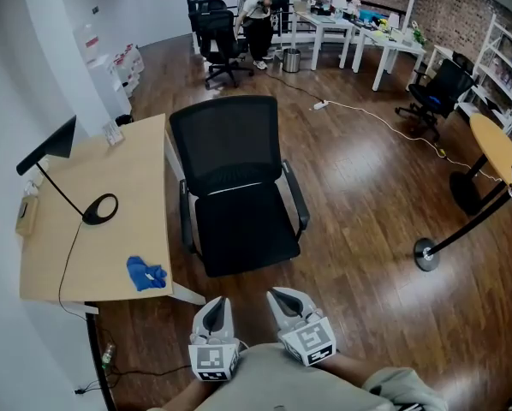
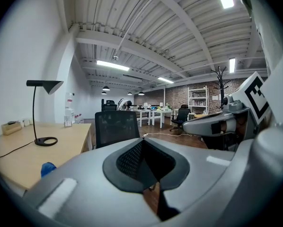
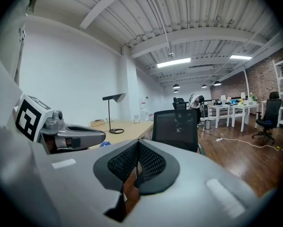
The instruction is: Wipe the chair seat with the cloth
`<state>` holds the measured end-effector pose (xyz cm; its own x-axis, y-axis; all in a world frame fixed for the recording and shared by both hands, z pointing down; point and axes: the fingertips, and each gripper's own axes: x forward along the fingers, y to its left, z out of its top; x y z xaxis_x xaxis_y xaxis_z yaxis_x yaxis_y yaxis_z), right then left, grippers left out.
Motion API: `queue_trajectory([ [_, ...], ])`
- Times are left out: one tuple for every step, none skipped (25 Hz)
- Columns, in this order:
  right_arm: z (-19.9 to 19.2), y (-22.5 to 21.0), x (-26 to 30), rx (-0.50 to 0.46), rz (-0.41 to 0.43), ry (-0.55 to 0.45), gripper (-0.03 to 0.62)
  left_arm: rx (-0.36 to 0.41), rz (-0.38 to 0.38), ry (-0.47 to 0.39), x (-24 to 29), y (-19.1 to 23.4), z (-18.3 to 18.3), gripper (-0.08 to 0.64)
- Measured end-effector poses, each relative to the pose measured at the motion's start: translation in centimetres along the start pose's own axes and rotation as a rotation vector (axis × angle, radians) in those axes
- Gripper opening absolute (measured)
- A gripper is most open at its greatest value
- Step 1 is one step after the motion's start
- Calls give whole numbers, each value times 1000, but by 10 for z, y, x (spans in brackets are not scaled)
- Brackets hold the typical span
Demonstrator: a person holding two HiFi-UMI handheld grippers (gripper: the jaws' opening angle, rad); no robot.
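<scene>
Wood floor: biggest open stretch, right of & beyond chair. Crossed far off by a white cable. Black stand w/ round base at right, well apart from chair.

Light-wood counter at left. Long right edge running near-to-far, just beside chair's left armrest, narrow gap between. Near-right corner close to the left gripper in head view. Black desk lamp w/ ring base mid-counter, cord trailing toward near edge.

Black office chair centre, mesh back on far side, seat front facing near. Seat dark, flat, bare. Armrests both sides. Open floor betw. seat front & grippers.

Left gripper & right gripper side by side at near edge of head view, low, aimed at chair, apart from it. Left gripper view: jaws together, pads meeting, nothing betw. them. Right gripper view: jaws closed likewise, empty.

Cloth: small, bright blue, crumpled in a loose heap, not spread. On counter near its near-right corner, left of seat, not touching chair. Seen low left as a blue lump in left gripper view, well apart from both sets of jaws.
</scene>
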<state>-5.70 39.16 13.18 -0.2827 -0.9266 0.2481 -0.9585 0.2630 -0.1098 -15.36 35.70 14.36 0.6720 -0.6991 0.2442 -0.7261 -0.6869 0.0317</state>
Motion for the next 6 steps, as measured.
queue_trajectory([
  [1,0,0,-5,1,-2,0,3,0,-1,0,0,2,4],
  [2,-1,-1,-10,2,-4,0,7,-3,-1,0,-1,5,3],
  [2,-2,-2,-12,3,-3,0,10,-7,1,-1,-3,7,3],
  [3,-3,-3,-10,3,-1,0,11,-11,3,-1,-6,9,3],
  [3,-4,-5,-7,3,1,0,11,-14,3,-2,-9,11,3],
  [4,-5,-6,-3,4,4,0,10,-17,4,-2,-11,13,3],
])
